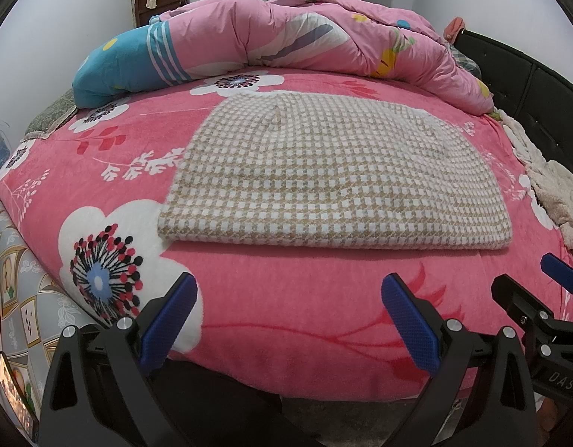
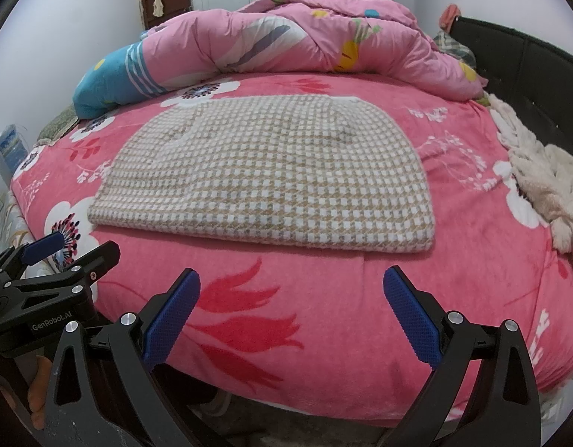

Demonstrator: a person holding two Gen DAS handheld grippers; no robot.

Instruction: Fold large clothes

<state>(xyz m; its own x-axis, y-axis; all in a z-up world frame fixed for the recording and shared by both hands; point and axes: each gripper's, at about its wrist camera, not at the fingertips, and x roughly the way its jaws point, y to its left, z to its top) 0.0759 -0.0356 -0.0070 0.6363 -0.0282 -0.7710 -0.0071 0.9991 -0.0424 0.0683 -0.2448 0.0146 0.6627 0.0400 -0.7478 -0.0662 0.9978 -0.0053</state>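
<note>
Both jaws spread, empty: left gripper [image 1: 288, 320], right gripper [image 2: 292, 316]. Folded beige-and-white houndstooth knit garment [image 1: 334, 178] lies ahead on pink floral fleece blanket [image 1: 286, 298], apart; sleeves hidden.

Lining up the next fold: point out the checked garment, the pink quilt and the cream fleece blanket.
checked garment [image 1: 334, 171], left wrist view, middle of its top layer.
pink quilt [image 1: 297, 37], left wrist view, its bunched middle.
cream fleece blanket [image 2: 547, 178], right wrist view, its heaped centre.

Bright, even indoor light; sharp centre, fisheye-bent, vignetted edges.
</note>
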